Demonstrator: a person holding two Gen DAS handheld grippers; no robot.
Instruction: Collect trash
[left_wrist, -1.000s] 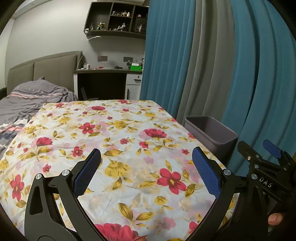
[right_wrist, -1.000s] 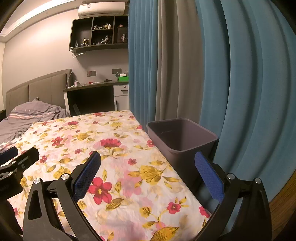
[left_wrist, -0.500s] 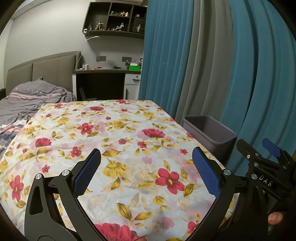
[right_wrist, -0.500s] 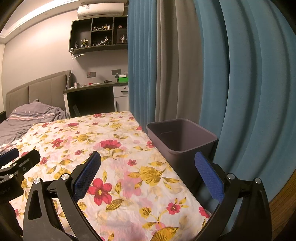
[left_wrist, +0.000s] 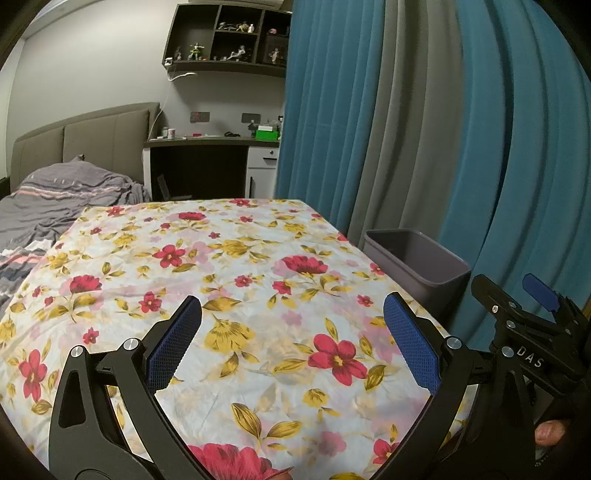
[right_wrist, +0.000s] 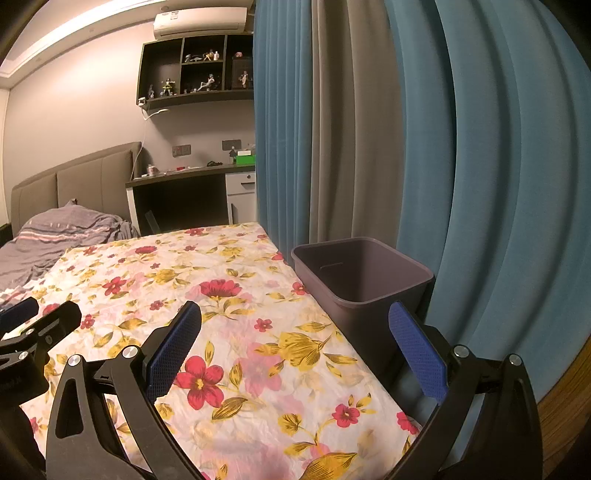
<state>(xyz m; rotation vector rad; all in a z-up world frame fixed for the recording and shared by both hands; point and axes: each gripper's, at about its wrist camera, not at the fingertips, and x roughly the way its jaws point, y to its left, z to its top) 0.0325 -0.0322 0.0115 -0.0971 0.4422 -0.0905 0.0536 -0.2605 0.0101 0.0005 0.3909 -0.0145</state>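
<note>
A grey plastic bin (right_wrist: 364, 277) stands beside the right edge of the table, in front of the curtains; it also shows in the left wrist view (left_wrist: 417, 262). Its visible inside looks empty. The table carries a flowered cloth (left_wrist: 236, 280). I see no loose trash on the cloth in either view. My left gripper (left_wrist: 291, 343) is open and empty above the near part of the cloth. My right gripper (right_wrist: 293, 347) is open and empty over the table's right edge, close to the bin. The right gripper also appears at the far right of the left wrist view (left_wrist: 532, 325).
Blue and grey curtains (right_wrist: 424, 147) hang right behind the bin. A bed with a grey blanket (left_wrist: 55, 199) lies left of the table. A dark desk (left_wrist: 207, 162) and wall shelves (left_wrist: 225, 40) stand at the back.
Both grippers have risen and tilted slightly, so the table and bin sit a little lower in view. The jaws stay open.
</note>
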